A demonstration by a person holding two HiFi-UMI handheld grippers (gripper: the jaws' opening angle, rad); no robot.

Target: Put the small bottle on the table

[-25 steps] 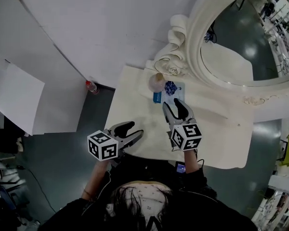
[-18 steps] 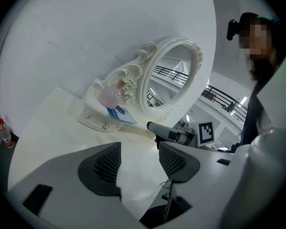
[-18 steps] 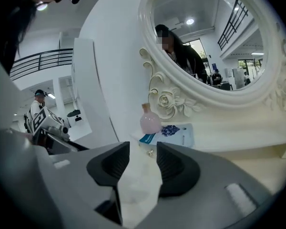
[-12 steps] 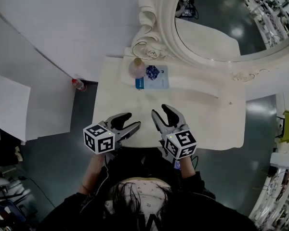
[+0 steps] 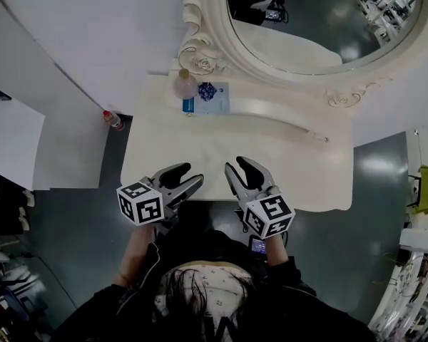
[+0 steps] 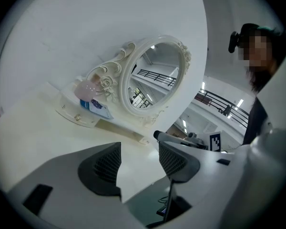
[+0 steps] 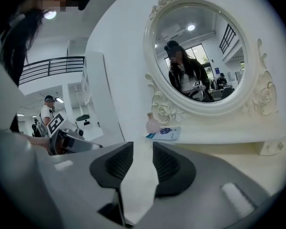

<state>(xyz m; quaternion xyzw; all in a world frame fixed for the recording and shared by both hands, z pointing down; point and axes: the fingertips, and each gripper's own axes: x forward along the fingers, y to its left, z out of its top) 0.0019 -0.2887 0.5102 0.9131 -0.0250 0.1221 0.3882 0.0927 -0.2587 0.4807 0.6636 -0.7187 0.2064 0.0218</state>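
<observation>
The small pink round bottle (image 5: pixel 185 85) (image 6: pixel 88 90) (image 7: pixel 152 124) stands upright on the raised ledge at the mirror's base, beside a blue and white packet (image 5: pixel 208 98) (image 7: pixel 165 133). Both grippers hover over the near edge of the cream dressing table (image 5: pixel 200 144), well short of the bottle. My left gripper (image 5: pixel 184 178) (image 6: pixel 139 156) is open and empty. My right gripper (image 5: pixel 239 166) (image 7: pixel 140 159) is empty too; its jaws are closing, with a clear gap and nothing between them.
A large oval mirror (image 5: pixel 307 20) in an ornate cream frame stands at the back of the table. A red-capped bottle (image 5: pixel 113 120) lies on the floor left of the table. White boards lean at the left.
My right gripper has drawn back from beside the bottle and packet to the table's near edge, and its jaws have narrowed. The bottle stays on the ledge. The left gripper barely moved.
</observation>
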